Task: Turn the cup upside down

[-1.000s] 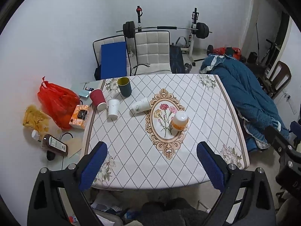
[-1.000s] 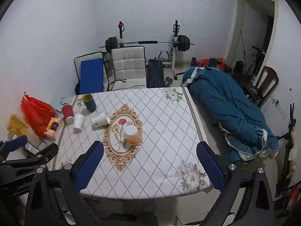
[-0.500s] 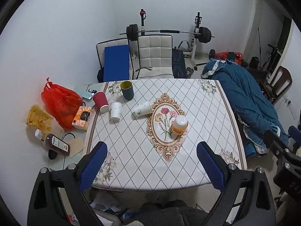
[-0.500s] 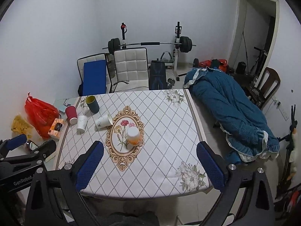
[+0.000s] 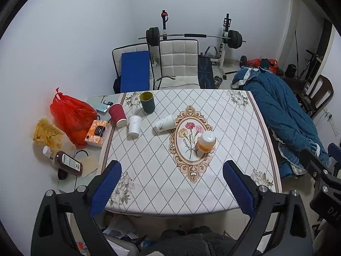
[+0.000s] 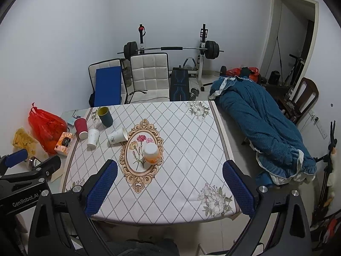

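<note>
Lying on its side, the white cup (image 5: 164, 123) rests at the far left of the table (image 5: 234, 128), beside the floral oval. Another white cup (image 5: 134, 125), a red cup (image 5: 117, 112) and a dark cup (image 5: 147, 101) stand nearby. Compared with a second ago, both views have pulled back slightly. The left gripper (image 5: 171, 188) and right gripper (image 6: 170, 188) stay spread wide, empty.

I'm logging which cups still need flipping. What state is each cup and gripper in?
dark green cup: upright, mouth up
red cup: upside down
white cup: upside down
patterned white cup: on its side
orange cup: upside down
left gripper: open, empty
right gripper: open, empty
</note>
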Demonstrator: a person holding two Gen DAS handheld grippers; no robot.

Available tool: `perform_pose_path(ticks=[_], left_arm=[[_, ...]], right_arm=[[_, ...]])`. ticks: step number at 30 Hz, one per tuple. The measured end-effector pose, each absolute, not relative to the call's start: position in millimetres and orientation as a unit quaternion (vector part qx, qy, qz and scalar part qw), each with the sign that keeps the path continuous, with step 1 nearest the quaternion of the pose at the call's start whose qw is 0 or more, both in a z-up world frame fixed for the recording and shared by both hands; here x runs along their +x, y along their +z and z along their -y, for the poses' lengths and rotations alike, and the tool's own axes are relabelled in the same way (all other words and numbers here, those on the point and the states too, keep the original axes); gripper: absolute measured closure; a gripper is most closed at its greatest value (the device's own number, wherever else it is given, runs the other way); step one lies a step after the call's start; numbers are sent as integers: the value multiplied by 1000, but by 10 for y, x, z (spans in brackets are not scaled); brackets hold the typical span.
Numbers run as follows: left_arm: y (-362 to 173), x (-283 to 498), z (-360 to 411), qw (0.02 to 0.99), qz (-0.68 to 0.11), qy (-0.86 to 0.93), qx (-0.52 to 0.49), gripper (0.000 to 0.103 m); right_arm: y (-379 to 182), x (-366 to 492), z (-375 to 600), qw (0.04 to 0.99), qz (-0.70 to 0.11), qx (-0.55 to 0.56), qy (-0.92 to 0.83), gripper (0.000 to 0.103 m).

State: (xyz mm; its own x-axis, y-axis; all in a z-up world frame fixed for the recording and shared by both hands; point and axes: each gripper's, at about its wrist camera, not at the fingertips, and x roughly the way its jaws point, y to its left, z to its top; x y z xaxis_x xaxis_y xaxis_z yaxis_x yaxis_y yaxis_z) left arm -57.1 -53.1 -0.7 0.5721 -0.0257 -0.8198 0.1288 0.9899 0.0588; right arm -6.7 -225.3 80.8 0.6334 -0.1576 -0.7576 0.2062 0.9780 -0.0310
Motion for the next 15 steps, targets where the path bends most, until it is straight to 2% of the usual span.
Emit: perform_pose_path(ticks=[15], left_arm=[[16, -590, 506, 886, -458, -44, 54, 6]], right_arm=[[780, -104, 2247, 903, -417, 31, -100, 2]])
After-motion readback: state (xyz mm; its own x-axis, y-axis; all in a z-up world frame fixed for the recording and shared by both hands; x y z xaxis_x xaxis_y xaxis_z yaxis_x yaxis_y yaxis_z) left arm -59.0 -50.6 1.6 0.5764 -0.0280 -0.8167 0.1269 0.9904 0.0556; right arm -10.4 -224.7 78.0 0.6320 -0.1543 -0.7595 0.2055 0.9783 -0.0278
